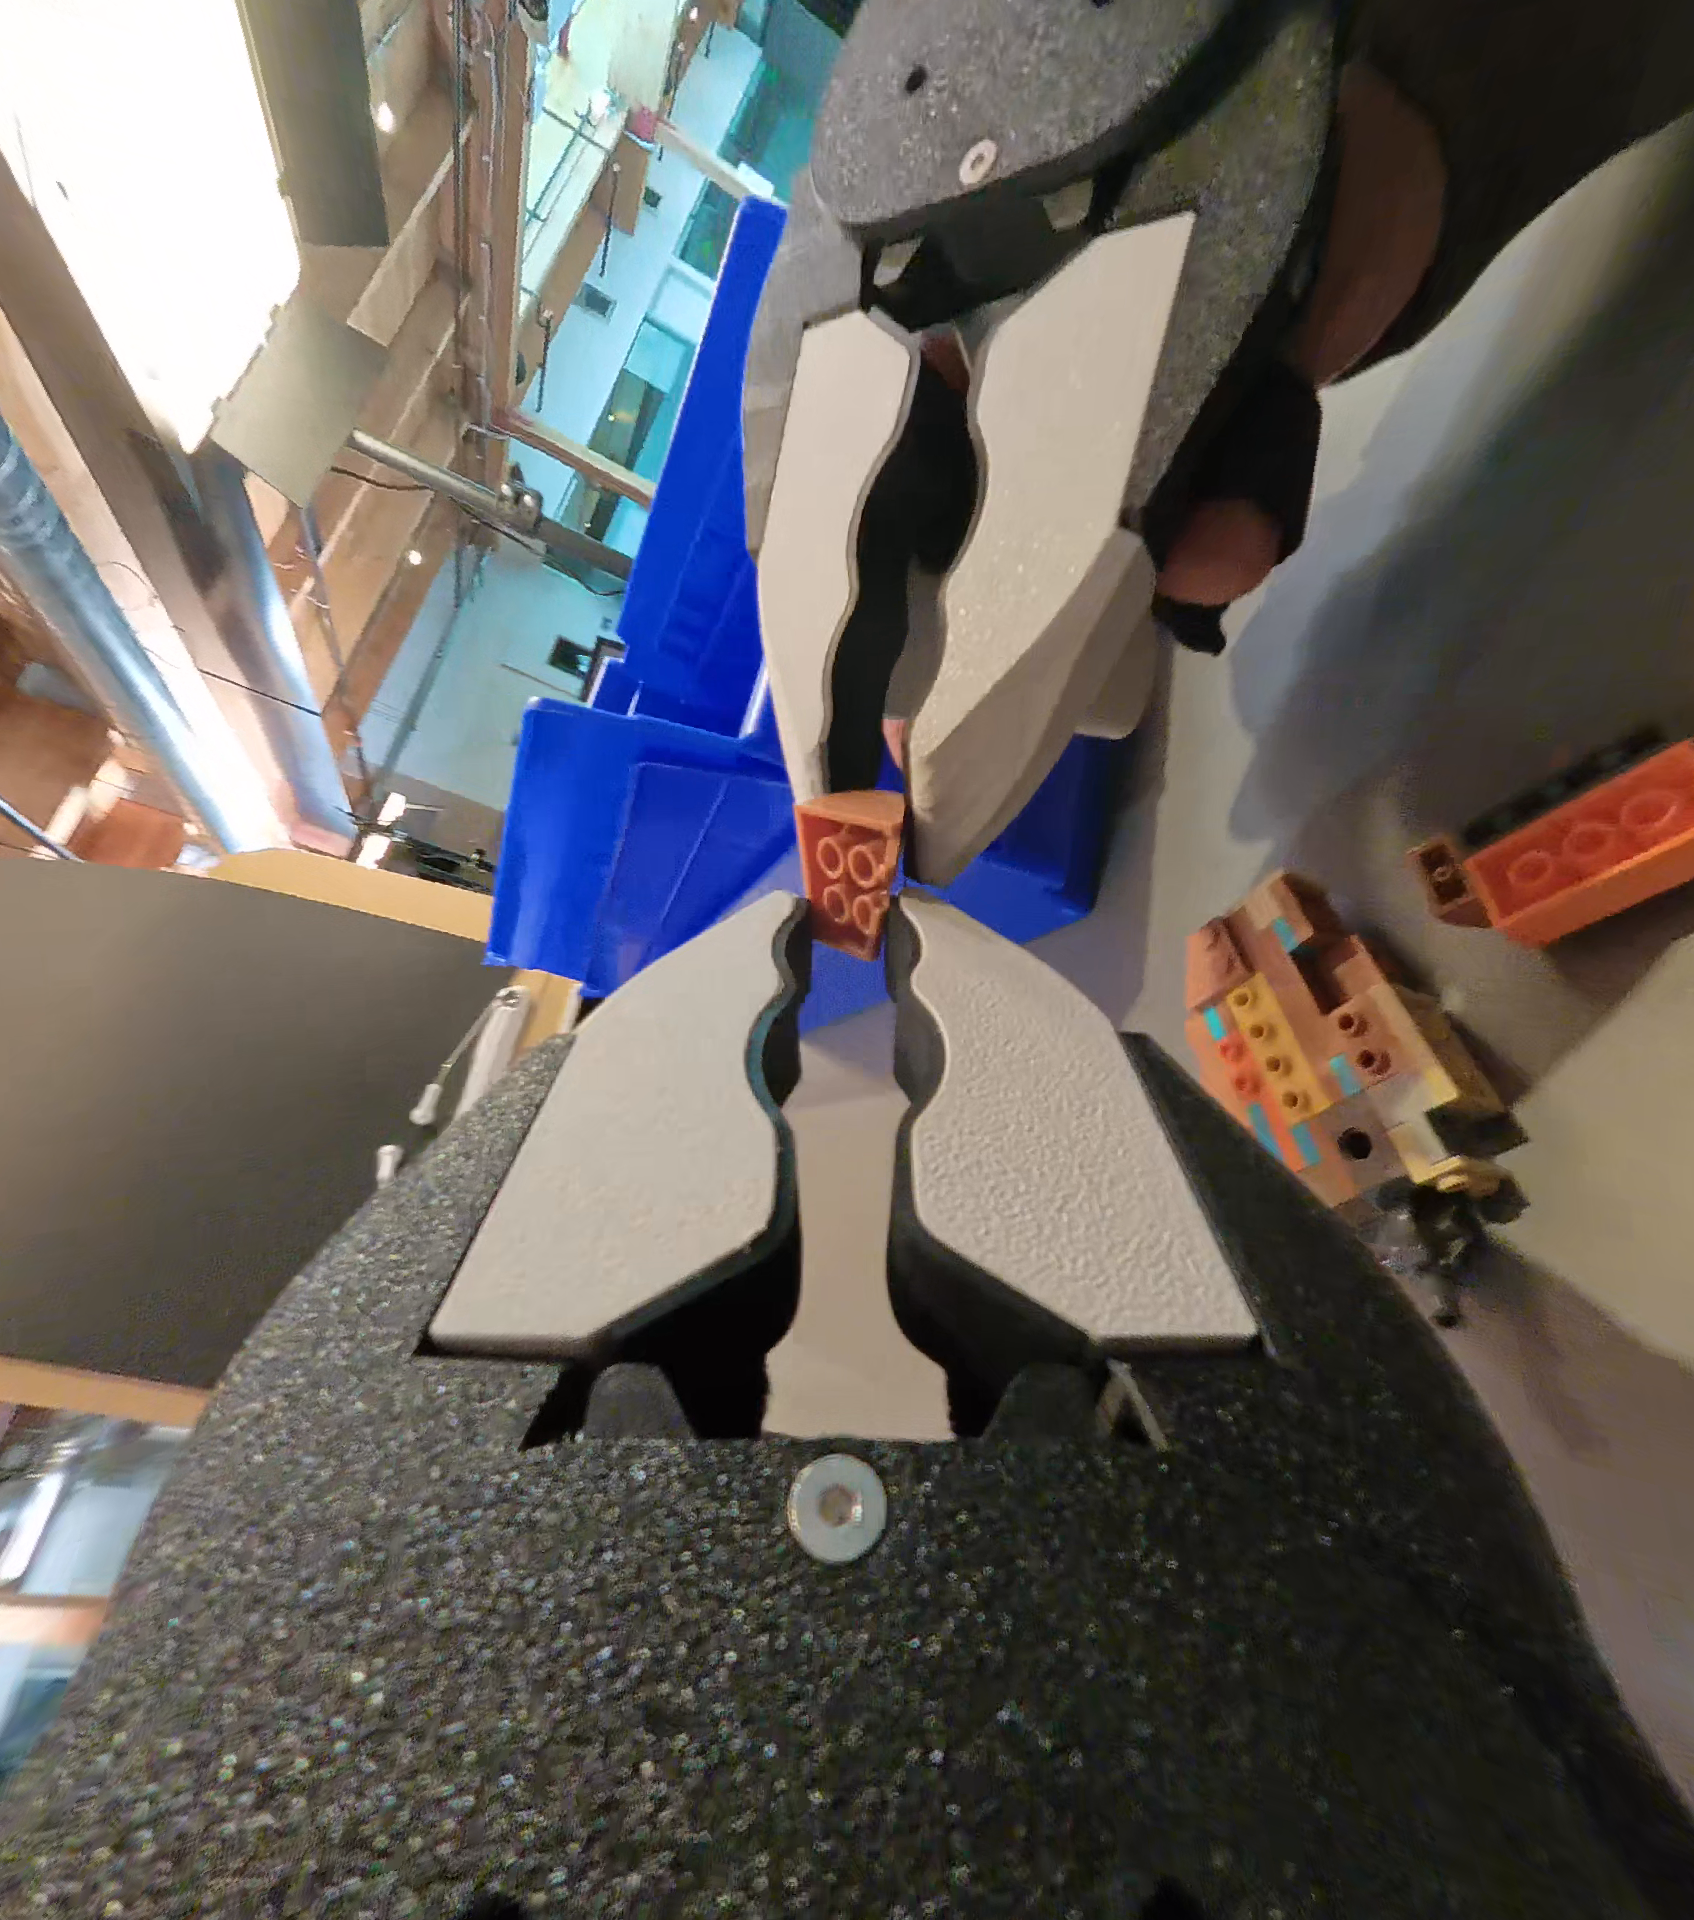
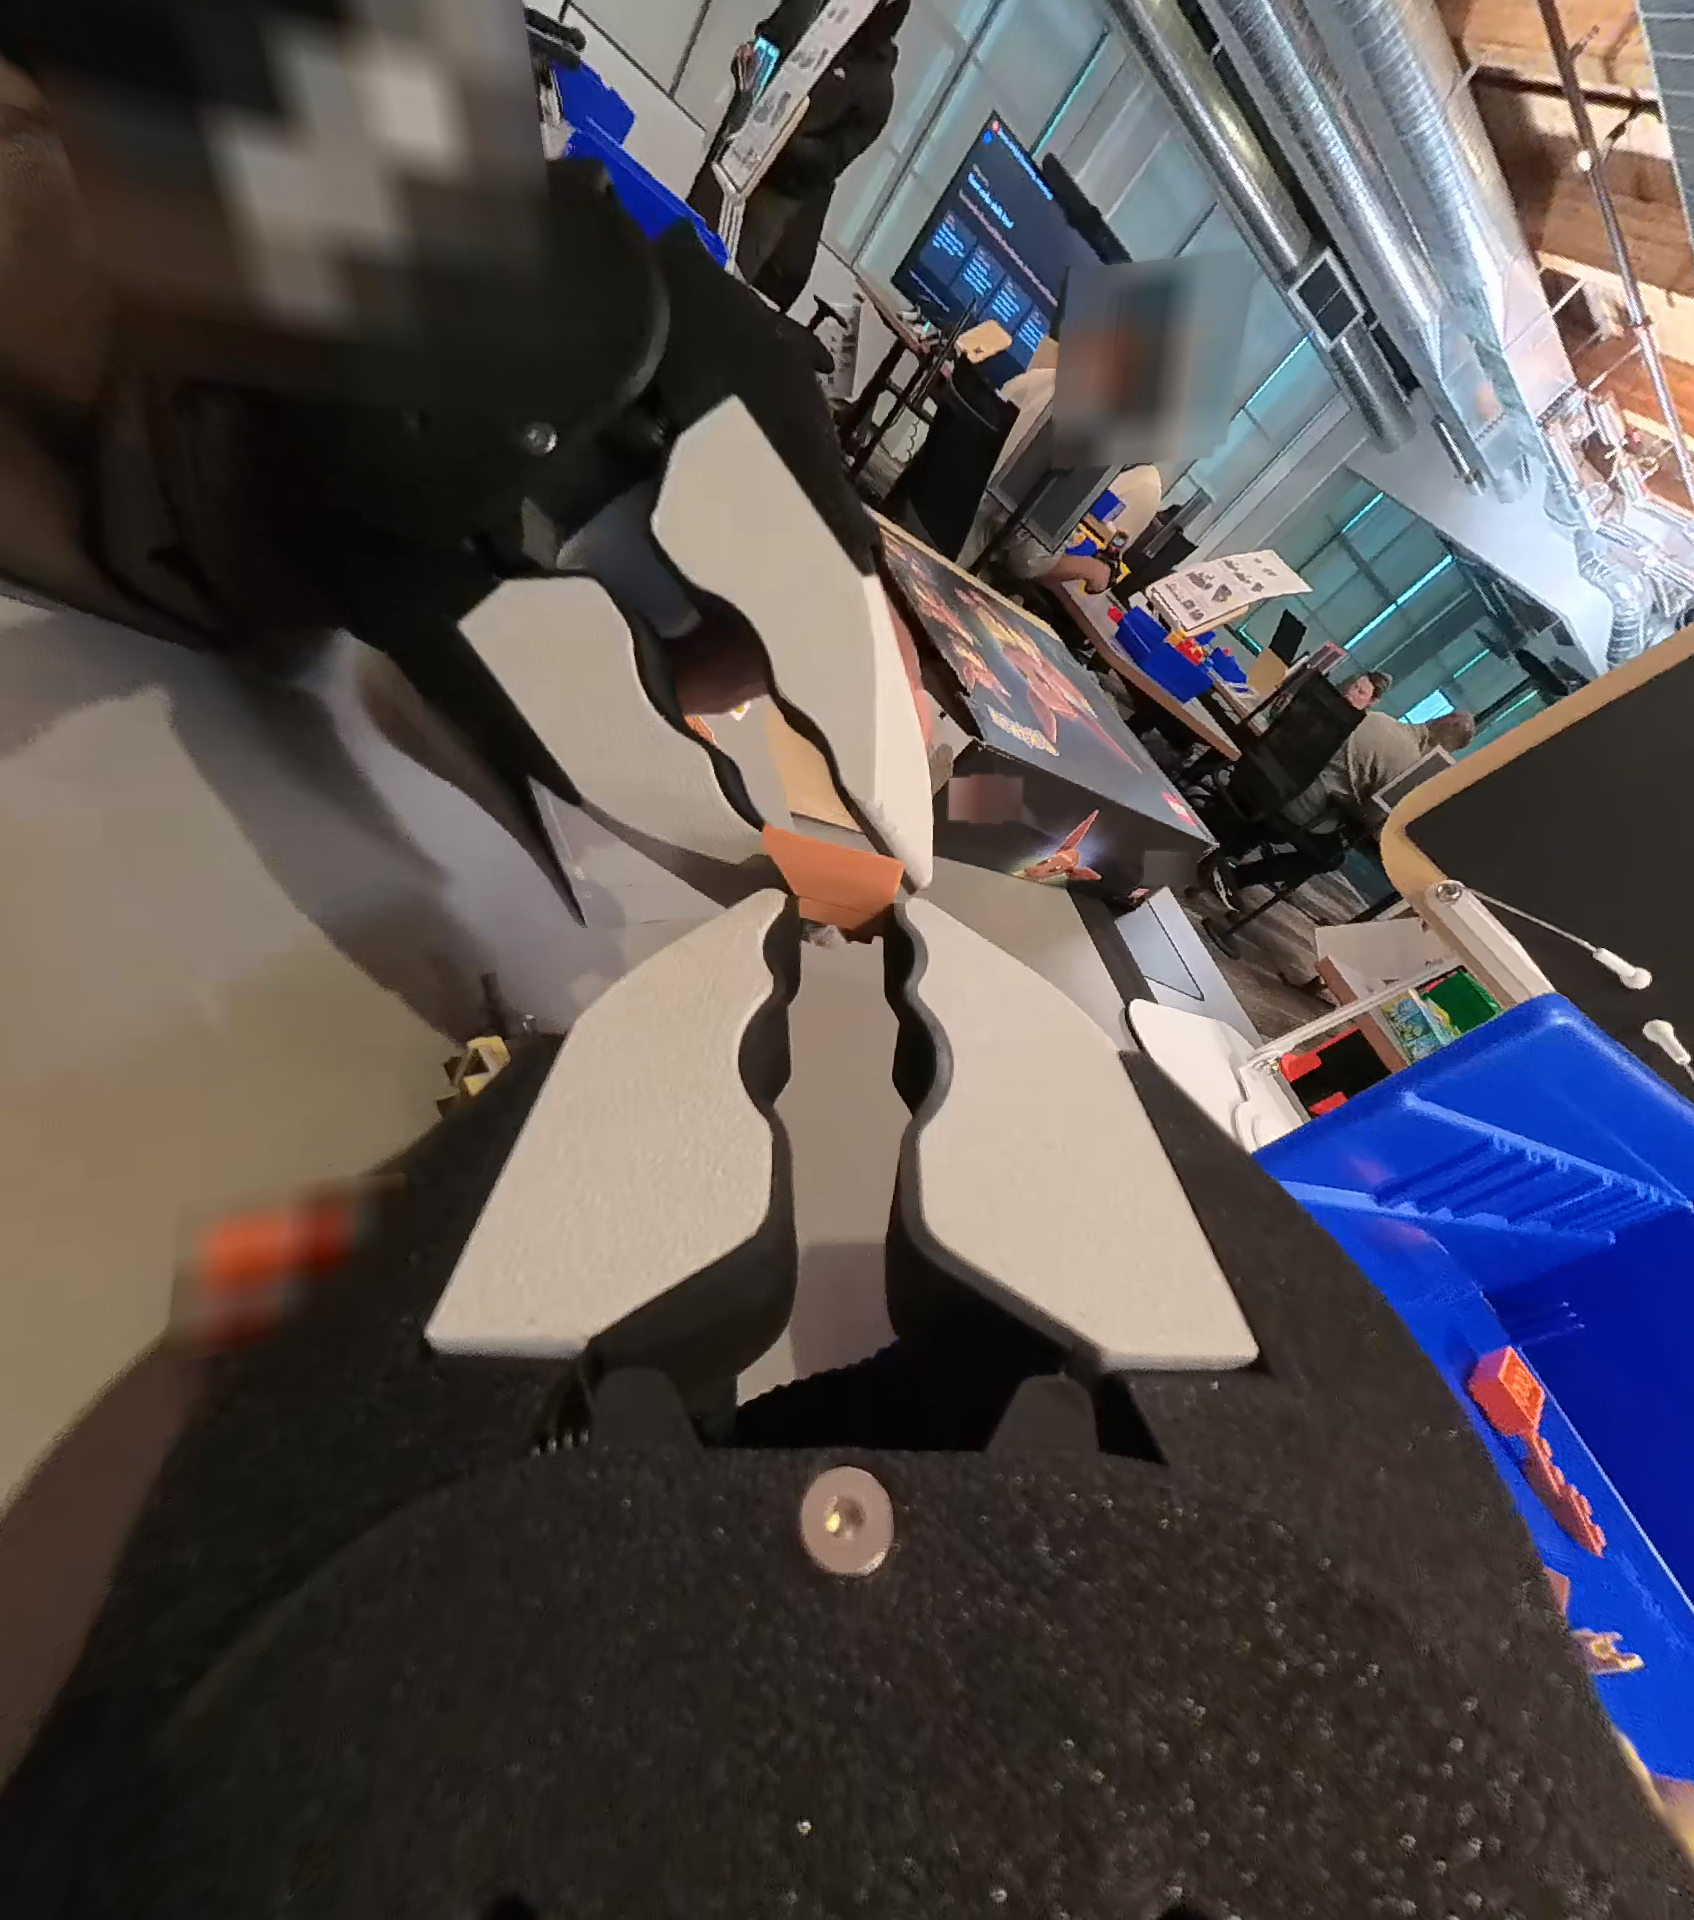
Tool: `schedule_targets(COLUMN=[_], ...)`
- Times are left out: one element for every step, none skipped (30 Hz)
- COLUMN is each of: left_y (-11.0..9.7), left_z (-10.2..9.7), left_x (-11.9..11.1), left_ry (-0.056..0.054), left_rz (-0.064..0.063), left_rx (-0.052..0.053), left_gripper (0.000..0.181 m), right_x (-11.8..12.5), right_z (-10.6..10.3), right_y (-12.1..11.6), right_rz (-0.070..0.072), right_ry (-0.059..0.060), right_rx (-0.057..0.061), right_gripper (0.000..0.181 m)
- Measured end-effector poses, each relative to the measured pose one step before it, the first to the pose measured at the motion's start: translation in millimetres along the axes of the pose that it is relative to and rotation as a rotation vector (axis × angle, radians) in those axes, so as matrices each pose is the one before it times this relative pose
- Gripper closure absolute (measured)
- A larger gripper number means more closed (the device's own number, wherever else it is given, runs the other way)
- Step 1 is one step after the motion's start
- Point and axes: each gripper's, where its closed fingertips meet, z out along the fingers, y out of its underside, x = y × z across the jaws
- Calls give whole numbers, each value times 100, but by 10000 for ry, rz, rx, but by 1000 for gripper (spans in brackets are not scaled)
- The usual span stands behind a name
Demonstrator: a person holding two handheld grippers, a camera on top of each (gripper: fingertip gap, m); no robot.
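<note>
Orange-brown small brick [image 1: 848, 883], underside tubes facing the left wrist camera, held in the air over grey table [image 1: 1601, 520]. Pinched at once by left gripper [image 1: 848, 925] and right gripper [image 1: 864, 821], tips meeting nose to nose. Nearby: one orange long brick [image 1: 1617, 857], one multicoloured brick build [image 1: 1342, 1060], two blue bins [image 1: 677, 831].

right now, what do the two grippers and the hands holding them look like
Both grippers match: the left gripper and right gripper have a speckled black foam-textured body, a silver screw at centre, and two pale grey fingers with wavy, black-edged inner faces. The person's hand wears a black fingerless glove with a dark sleeve. No cables visible.
</note>
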Motion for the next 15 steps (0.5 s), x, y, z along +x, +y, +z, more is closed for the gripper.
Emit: schedule_targets(left_y=[4,-23,-45,-5,-3,-30,-4,-47,-68,-32,27,4,13,-3,-25], left_z=[66,57,38,35,16,8,15,2,-5,6,9,2,2,-5,-19], left_x=[114,114,100,77,86,75,54,36,39,42,78,102,64,104,129], left_ry=[162,187,183,167,159,151,144,135,156,156,166,170,147,169,200], left_rz=[-384,-453,-423,-369,-310,-284,-299,-300,-342,-334,-274,-253,-233,-229,-247], left_rx=[56,95,108,71,59,68,43,65,83,63,31,42,33,54,75], left_gripper=[168,168,168,168,168,168,168,168,168,168,168,168,168,168,168], right_x=[-16,-10,-6,-4,-13,-21,-16,11,3,14,3,-30,-30,-22,-48], right_z=[-46,-51,-49,-34,-35,-38,-35,-38,-48,-42,-19,-29,-16,-12,-33], right_y=[56,23,-3,10,13,-31,-13,-50,-70,-68,-14,-23,-9,-25,-64], right_rz=[-42,-13,-13,-32,-62,-77,-65,-30,6,6,-13,-31,-2,6,-2], right_ry=[-24,-38,-43,-20,-9,-2,-2,-4,-14,-4,-7,-20,-22,-26,-38], right_rx=[3,18,25,-4,-23,-6,-12,12,41,36,6,7,8,13,38], right_gripper=[166,166,166,166,166,166,166,166,166,166,166,166,167,167,167])
